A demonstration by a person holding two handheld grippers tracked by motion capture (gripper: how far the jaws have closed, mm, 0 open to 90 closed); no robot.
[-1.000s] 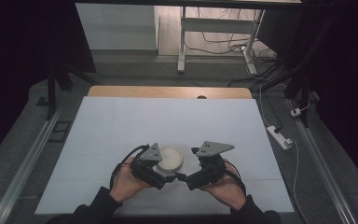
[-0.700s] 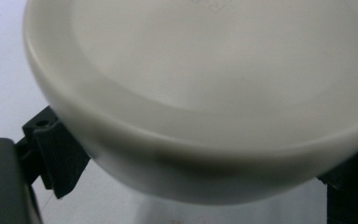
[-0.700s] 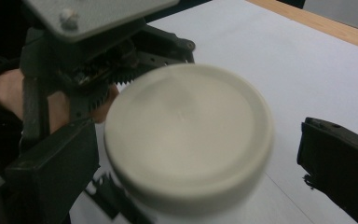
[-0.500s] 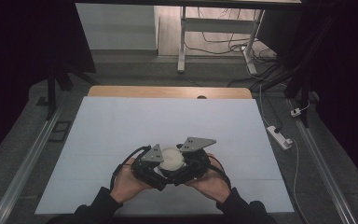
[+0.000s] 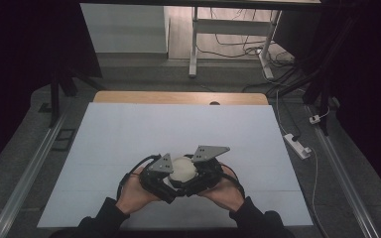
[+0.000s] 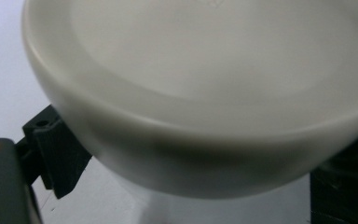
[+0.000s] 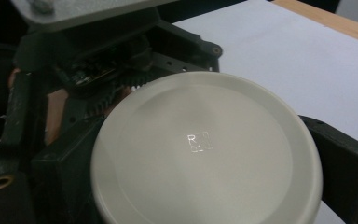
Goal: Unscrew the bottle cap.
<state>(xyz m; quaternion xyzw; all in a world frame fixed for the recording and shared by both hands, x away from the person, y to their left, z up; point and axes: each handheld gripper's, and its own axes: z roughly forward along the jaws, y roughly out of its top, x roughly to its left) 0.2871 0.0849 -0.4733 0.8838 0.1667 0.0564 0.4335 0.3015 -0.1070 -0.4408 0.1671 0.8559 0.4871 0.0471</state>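
A cream-white round lidded object [image 5: 182, 167] is held just above the white table sheet [image 5: 178, 126], near its front edge. My left gripper [image 5: 170, 180] comes at it from the left and my right gripper [image 5: 194, 178] from the right; the two nearly meet. In the left gripper view the object's curved side [image 6: 205, 93] looms close, and my left gripper [image 6: 191, 182] is shut on it. In the right gripper view its flat top [image 7: 200, 149] carries a small embossed mark, and my right gripper [image 7: 205, 191] has one jaw against each side of the rim.
The sheet's far side ends at a wooden table edge [image 5: 178, 97]. Metal rails [image 5: 34, 168] run along both sides on the floor. A white power strip [image 5: 296, 145] with its cable lies on the floor to the right. A white desk frame [image 5: 194, 44] stands beyond.
My right gripper has moved left from beside the object and shut around its rim. The left gripper keeps its hold, and both hands now sit close together.
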